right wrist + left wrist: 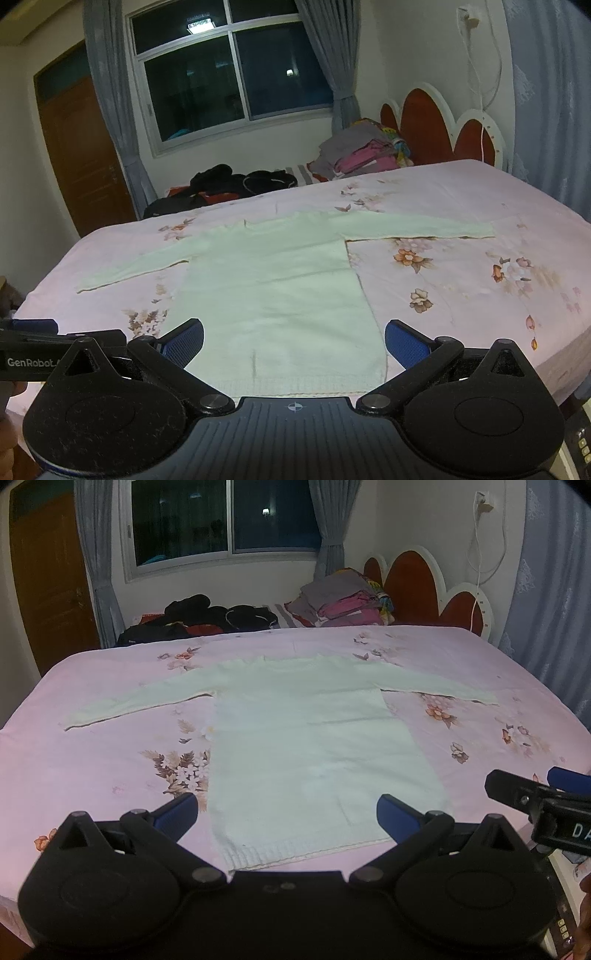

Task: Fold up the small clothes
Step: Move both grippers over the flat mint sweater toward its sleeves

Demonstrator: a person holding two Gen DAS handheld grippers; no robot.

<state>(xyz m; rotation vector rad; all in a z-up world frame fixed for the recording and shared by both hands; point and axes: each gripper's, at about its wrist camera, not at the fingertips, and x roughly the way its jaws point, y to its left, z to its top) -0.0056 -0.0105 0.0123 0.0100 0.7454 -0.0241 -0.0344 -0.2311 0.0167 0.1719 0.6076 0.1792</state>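
A small white long-sleeved sweater (306,734) lies flat on the pink floral bedsheet (92,768), both sleeves spread out sideways, hem toward me. It also shows in the right wrist view (273,291). My left gripper (287,814) is open and empty, just above the hem. My right gripper (294,341) is open and empty, also over the hem; its body shows at the right edge of the left wrist view (535,797). The left gripper's body shows at the left edge of the right wrist view (48,343).
A pile of dark clothes (207,618) and a stack of folded grey and pink clothes (343,602) lie at the far side of the bed. A red and white headboard (424,583) stands at the right. A window (221,517) and a wooden door (44,583) are behind.
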